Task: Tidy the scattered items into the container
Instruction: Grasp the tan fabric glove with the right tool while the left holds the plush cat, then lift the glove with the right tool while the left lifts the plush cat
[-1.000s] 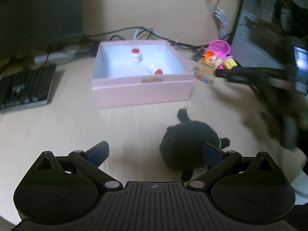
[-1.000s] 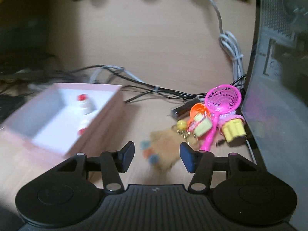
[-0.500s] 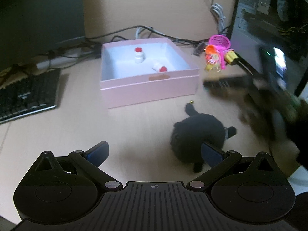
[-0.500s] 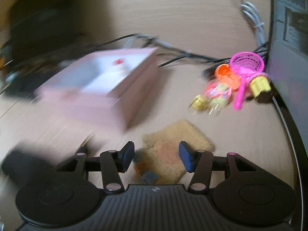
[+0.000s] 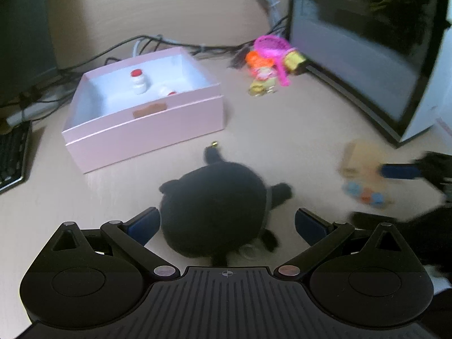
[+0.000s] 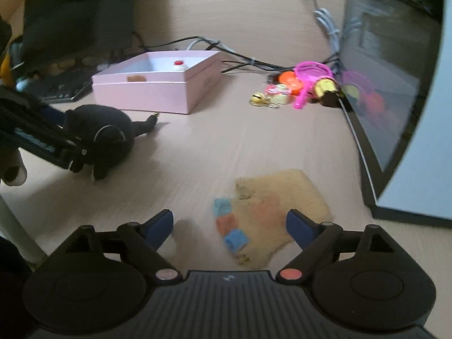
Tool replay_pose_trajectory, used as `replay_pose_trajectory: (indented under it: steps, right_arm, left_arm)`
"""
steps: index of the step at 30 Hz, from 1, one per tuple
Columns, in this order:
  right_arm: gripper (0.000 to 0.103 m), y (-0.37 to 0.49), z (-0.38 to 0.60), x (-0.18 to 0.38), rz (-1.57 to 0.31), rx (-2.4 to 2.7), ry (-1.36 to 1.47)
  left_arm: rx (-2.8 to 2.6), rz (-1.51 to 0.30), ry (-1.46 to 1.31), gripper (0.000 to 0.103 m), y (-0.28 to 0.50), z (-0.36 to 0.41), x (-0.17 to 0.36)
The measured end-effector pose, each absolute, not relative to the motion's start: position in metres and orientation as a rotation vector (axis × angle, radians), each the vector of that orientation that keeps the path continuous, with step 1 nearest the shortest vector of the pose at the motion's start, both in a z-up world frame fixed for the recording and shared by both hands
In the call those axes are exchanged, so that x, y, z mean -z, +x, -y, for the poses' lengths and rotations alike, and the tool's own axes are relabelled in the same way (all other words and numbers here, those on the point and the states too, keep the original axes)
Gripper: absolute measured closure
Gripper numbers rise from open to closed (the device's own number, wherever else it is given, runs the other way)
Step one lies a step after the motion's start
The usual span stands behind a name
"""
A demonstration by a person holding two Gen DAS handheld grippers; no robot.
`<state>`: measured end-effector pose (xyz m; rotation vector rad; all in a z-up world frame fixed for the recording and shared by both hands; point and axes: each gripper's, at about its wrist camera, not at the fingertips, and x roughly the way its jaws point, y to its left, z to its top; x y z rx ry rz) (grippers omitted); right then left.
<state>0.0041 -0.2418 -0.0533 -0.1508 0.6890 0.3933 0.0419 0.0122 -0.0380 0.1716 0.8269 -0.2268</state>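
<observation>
In the left wrist view, the left claw [image 5: 225, 224] is seen at the bottom centre with its jaws spread wide, released, and a black plush toy [image 5: 214, 209] lies on the table [image 5: 296, 130] between them; the left fingertip is just beside the plush, while the right one stands apart from it. A pink box [image 5: 147, 130] is placed in the upper left of that frame, and two small white bottles with red caps are seen inside it: one upright [image 5: 138, 82], the other [image 5: 166, 91] partly hidden by the near wall. A cluster of small bright toys [image 5: 268, 62], among them a pink net, is found in the upper centre, beside a dark computer case [image 5: 367, 42] at the upper right. A keyboard [image 5: 12, 155] is cut by the left edge. In the right wrist view, the right claw [image 6: 229, 225] is shown at the bottom centre, likewise released with jaws wide, and a tan fuzzy pouch [image 6: 271, 212] with blue and orange squares at its left edge lies flat on the table between the fingertips, though whether either fingertip touches it cannot be told. In the same view the black plush is seen at the middle left, with the pink box behind it and the toy cluster at the upper right.
</observation>
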Motion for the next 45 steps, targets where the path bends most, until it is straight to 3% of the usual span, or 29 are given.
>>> replay_pose_trajectory:
  steps: [5, 12, 21, 23, 25, 28, 37, 45]
  right_arm:
    - [0.004, 0.003, 0.243, 0.056, -0.690, -0.405, -0.136]
    - [0.004, 0.002, 0.251, 0.045, -0.605, -0.293, -0.108]
    - [0.004, 0.026, 0.256, 0.060, -0.701, -0.228, -0.066]
    - [0.008, 0.027, 0.249, 0.062, -0.704, -0.251, -0.085]
    - [0.024, 0.027, 0.240, 0.062, -0.690, -0.286, -0.105]
    - [0.034, 0.026, 0.226, 0.059, -0.675, -0.343, -0.145]
    - [0.042, 0.016, 0.211, 0.057, -0.647, -0.402, -0.204]
    - [0.038, 0.015, 0.222, 0.058, -0.655, -0.389, -0.182]
  left_arm:
    - [0.097, -0.837, 0.191, 0.000, 0.042, -0.037, 0.042]
    - [0.084, -0.850, 0.123, 0.000, 0.040, -0.050, 0.028]
    - [0.128, -0.840, 0.124, 0.000, 0.040, -0.039, 0.026]
    - [0.133, -0.842, 0.121, 0.000, 0.040, -0.039, 0.026]
    - [0.148, -0.834, 0.114, 0.000, 0.042, -0.039, 0.026]
    - [0.194, -0.810, 0.102, 0.000, 0.041, -0.037, 0.025]
    - [0.154, -0.764, 0.226, 0.000, 0.063, -0.023, 0.040]
    - [0.266, -0.771, 0.209, 0.000, 0.057, -0.035, 0.034]
